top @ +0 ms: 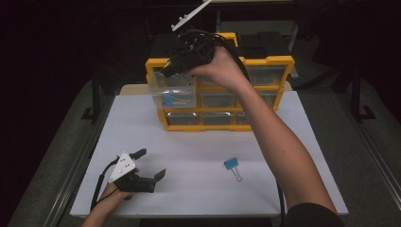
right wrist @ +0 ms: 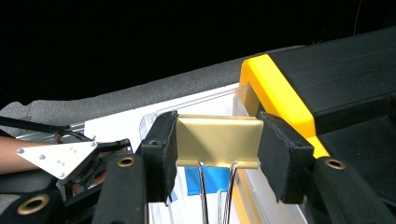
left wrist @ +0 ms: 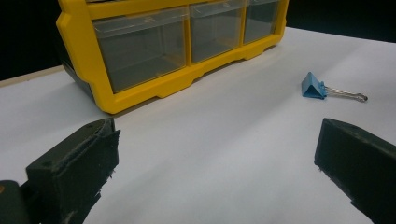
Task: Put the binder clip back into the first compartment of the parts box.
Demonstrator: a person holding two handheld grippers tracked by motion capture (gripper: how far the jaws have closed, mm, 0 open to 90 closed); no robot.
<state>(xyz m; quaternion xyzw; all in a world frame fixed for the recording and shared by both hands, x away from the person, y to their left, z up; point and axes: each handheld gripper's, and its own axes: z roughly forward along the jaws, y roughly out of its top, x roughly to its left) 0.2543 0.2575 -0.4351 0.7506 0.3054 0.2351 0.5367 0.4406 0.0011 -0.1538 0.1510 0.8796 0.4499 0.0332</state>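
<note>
I hold a gold binder clip (right wrist: 217, 140) clamped in my right tongs (right wrist: 217, 156) above the pulled-out clear drawer (top: 172, 92) of the yellow organizer (top: 267, 64) at twelve o'clock; left tongs (top: 150, 165) gape wide at seven o'clock on the worktop (top: 198, 189).

No legible text, label or number anywhere
</note>
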